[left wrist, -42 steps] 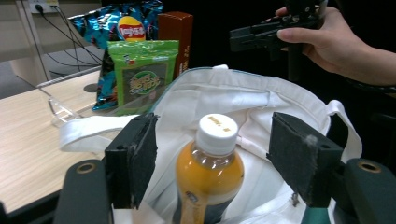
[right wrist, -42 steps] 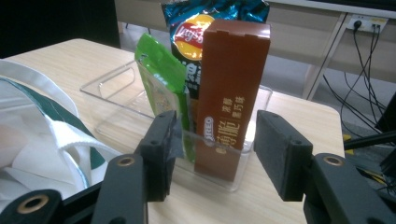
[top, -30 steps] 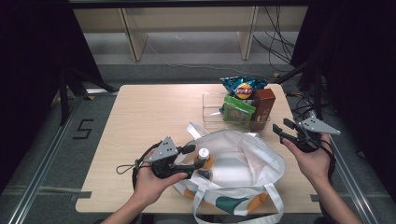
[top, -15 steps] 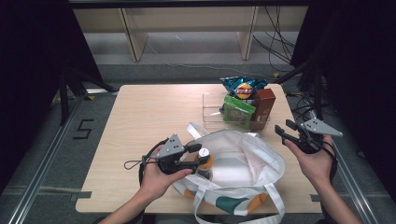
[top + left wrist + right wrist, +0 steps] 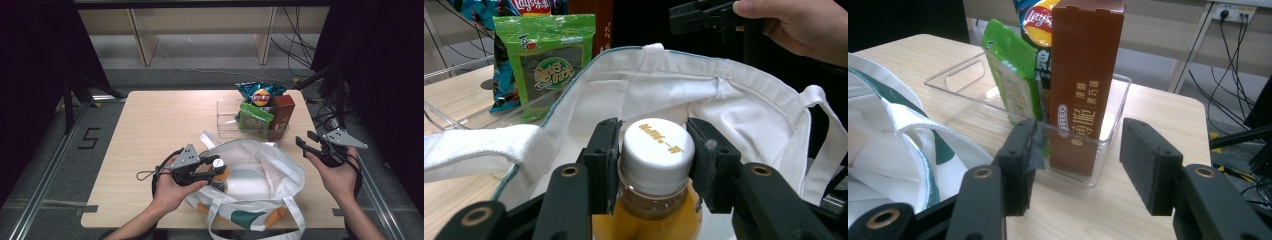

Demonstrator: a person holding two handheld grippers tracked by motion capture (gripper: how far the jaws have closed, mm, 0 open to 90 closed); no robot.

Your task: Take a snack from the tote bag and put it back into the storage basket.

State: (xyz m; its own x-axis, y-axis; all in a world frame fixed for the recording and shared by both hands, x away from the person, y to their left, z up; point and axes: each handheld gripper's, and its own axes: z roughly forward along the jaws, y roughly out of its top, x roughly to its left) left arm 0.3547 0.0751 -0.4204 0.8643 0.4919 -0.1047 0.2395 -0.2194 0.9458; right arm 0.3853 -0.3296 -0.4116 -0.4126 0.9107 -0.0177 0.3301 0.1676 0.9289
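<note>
Closing since earlier, left hand-held gripper [image 5: 654, 165] clamps bottle [image 5: 655, 165] cap in bag [image 5: 734, 100]; lifting out remains. Right hand-held gripper [image 5: 1075, 165] idle, unclenched.

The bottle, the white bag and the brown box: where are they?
bottle [image 5: 658, 150], left gripper view, on its white cap between the jaws.
white bag [image 5: 280, 172], high view, on the cloth near its open mouth.
brown box [image 5: 1085, 75], right gripper view, on its front face.

1. The tote bag [image 5: 260, 175] is white woven cloth, matt.
2. The bottle [image 5: 651, 200] is clear plastic; its white cap [image 5: 659, 150] is smooth.
3. The bin [image 5: 973, 95] is glossy clear plastic.
4. The table [image 5: 160, 120] is pale wood, matt.
5. The green packet [image 5: 544, 65] is shiny foil.
</note>
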